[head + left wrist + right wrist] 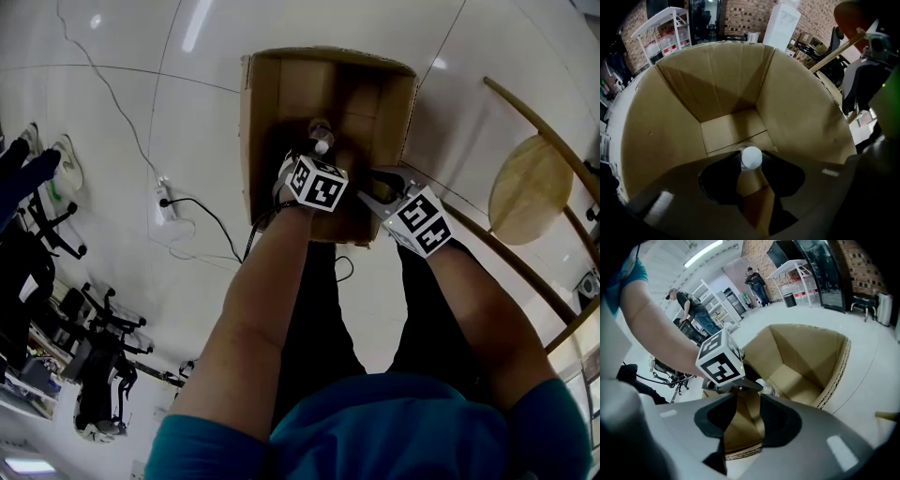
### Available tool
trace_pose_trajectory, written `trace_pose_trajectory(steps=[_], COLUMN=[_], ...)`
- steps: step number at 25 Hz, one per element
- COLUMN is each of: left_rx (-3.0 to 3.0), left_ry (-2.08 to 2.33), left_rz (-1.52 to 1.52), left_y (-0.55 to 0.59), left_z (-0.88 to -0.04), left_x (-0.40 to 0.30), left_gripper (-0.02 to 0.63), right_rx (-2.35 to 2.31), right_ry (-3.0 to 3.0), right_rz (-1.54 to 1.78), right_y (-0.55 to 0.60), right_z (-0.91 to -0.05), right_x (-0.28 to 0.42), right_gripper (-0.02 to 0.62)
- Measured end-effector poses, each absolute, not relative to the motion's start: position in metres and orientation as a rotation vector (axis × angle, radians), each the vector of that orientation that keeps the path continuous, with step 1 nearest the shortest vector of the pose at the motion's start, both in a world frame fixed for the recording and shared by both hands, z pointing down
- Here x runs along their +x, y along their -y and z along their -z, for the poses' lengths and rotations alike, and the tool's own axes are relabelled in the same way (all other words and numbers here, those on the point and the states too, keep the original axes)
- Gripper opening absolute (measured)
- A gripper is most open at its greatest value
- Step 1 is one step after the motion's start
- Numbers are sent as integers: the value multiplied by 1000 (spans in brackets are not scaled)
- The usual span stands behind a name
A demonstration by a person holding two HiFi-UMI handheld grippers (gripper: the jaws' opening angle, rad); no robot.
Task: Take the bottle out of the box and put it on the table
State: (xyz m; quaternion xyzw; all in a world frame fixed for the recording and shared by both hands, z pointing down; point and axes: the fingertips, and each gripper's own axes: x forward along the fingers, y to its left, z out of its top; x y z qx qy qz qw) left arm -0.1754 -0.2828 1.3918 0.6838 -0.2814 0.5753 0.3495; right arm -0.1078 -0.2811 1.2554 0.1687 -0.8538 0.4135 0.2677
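Cardboard box (281,84) on the floor (187,141), bottle (322,139) upright inside: my left gripper (751,165), aimed straight down, pinches the neck under the white cap (751,157) in its fingers, so I should lift vertically, clear of the walls, while the spread, empty fingers of my right gripper (749,404) can steady the near rim.

A glossy white floor (122,103) mirrors long ceiling lights. A white power strip (166,202) with a black cable lies on it, and a round wooden seat (530,187) stands nearby. Farther off are a brick wall (750,14), white shelving (665,26), a ceiling strip light (704,252) and two standing people (691,308).
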Motion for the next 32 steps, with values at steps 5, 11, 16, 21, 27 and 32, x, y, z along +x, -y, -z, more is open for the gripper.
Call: trace_pose_trajectory(steps=[5,11,16,21,27,32], left_rx=[1754,1687,1674,1750,1919,2122], left_ry=[713,776,795,799,854,857], left_rz=[-1515,-1620,-1589,-1557,-1419,-1356], left_y=[286,287,278,284,313,315], left_z=[-1393,-1407,-1397,-1337,-1141,-887], left_x=[-173,-188,-195,-191,-168,-170], left_gripper=[142,158,153,152,152,151], right_rx=[446,438,417,423,442,445], right_ry=[2308,2306,2302,2318,2390,2486], right_rz=[-1111,-1104,-1087,-1045,-928,-767], right_y=[278,273,267,273,306,311], right_z=[-1255,-1257,-1252,-1220,-1058,-822], right_x=[-111,-112,-110,-111,-113,-129], right_gripper=[156,156,156,156,156,156])
